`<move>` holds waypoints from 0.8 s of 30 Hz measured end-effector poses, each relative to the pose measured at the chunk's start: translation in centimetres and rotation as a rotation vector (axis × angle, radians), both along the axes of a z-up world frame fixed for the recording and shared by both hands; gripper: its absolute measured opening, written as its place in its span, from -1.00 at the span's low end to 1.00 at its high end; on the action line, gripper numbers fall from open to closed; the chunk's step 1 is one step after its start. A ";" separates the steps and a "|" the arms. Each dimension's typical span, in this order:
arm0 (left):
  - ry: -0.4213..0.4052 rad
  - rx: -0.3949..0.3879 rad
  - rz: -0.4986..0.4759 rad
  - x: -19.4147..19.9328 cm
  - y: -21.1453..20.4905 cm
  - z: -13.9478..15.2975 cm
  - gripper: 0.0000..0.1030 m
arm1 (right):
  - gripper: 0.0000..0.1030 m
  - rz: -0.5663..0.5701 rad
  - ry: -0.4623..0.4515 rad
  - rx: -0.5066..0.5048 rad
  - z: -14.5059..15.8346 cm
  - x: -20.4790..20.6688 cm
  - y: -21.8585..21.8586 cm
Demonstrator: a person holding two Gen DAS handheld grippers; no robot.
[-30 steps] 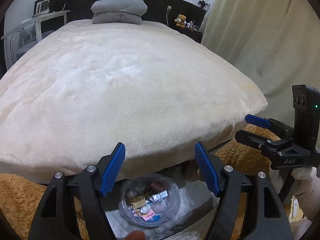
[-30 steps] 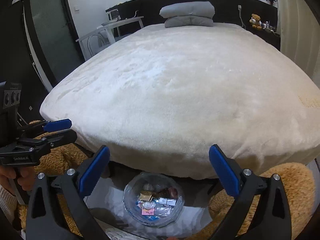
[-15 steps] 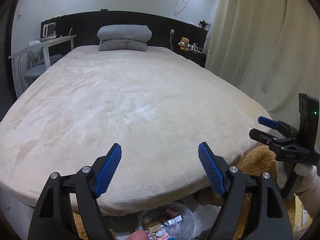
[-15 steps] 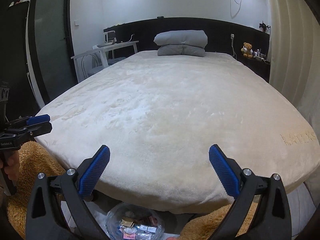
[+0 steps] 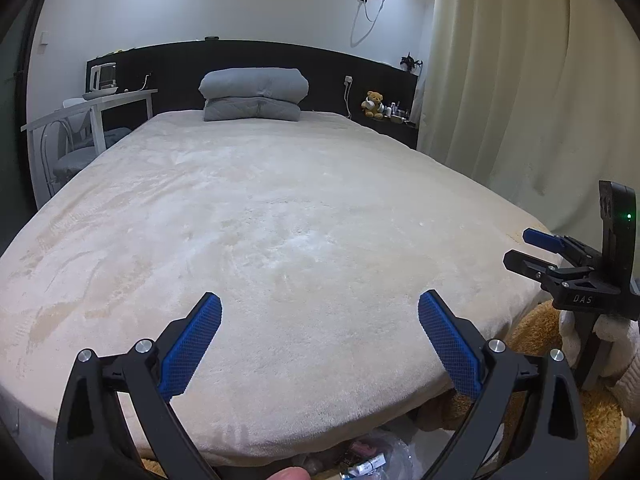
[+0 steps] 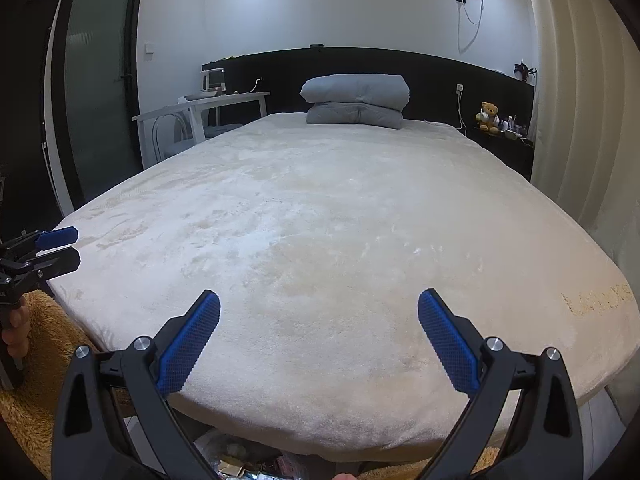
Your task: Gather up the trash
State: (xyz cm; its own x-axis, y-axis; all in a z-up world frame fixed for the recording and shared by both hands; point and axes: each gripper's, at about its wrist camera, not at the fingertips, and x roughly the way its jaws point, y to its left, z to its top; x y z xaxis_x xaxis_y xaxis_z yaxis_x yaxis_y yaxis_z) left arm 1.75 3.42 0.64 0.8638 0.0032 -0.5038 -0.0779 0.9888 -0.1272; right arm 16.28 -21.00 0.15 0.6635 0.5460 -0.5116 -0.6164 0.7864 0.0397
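Reading "DAS", the right tool (image 5: 532,248) looks nearly together; left tool (image 5: 320,340) has just spread apart, empty.

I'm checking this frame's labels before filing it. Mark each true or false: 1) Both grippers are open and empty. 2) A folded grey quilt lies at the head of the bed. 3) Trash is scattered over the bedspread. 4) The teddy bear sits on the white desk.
1) True: the left gripper and right gripper stand wide with nothing between them.
2) True: the folded grey quilt lies there.
3) False: the bedspread is bare; the clear bag of trash sits below the bed's foot.
4) False: the teddy bear sits on the dark ledge by the curtain.
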 end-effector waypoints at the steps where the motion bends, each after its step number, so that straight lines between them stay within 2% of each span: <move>1: -0.006 -0.004 0.000 0.0 0.1 -0.1 0.87 | 0.90 -0.001 -0.003 -0.002 -0.1 0.0 0.0; 4: -0.014 -0.015 0.006 -0.2 0.2 -0.2 0.87 | 0.90 -0.003 -0.007 -0.005 -0.3 -0.1 0.0; 13: -0.032 0.029 0.012 -0.4 -0.8 -0.1 0.87 | 0.90 -0.028 -0.011 0.001 -0.6 -0.2 -0.1; 24: -0.040 0.023 0.019 -0.5 -0.6 -0.1 0.87 | 0.90 -0.028 -0.027 -0.018 -0.5 -0.4 0.1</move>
State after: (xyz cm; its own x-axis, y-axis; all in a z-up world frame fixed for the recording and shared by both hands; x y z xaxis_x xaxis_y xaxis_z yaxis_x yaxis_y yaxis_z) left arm 1.21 2.79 0.49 0.8829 0.0310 -0.4685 -0.0918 0.9899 -0.1076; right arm 15.87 -20.92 -0.37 0.6922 0.5181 -0.5024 -0.5950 0.8037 0.0091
